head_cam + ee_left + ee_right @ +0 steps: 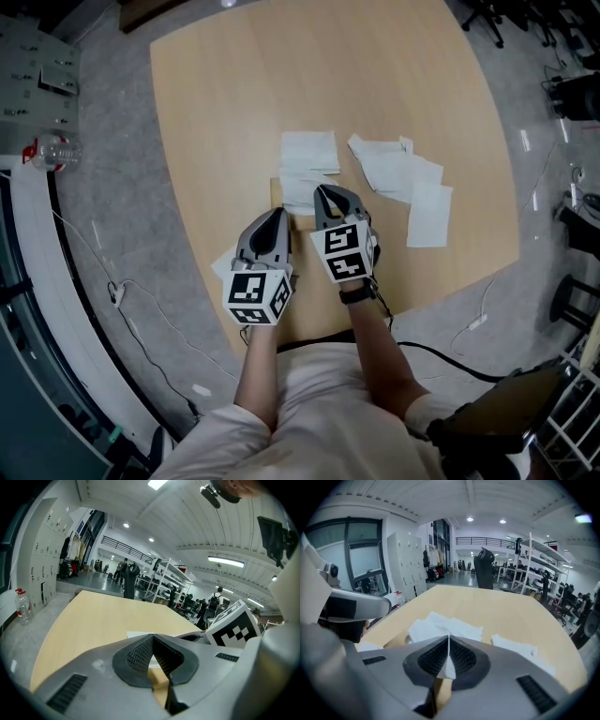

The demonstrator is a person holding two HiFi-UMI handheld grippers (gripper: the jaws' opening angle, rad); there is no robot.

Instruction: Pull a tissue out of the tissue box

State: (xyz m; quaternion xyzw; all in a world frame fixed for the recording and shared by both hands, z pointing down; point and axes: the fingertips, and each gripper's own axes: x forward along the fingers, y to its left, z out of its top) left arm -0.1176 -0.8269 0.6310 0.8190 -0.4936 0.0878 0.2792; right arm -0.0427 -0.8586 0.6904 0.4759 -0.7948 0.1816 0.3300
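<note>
Pinching the tissue [448, 662] between pressed-together jaws, the right gripper [322, 190] sits just above the tissue box [277, 195] by the near edge of the table [216, 94]; the left gripper [279, 215], closed on nothing, rests at the box's left.

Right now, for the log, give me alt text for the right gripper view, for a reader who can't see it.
The right gripper has its jaws shut on a thin white tissue, seen from just behind them. Beyond lie more white tissues on a pale wooden table in a large workshop.
</note>
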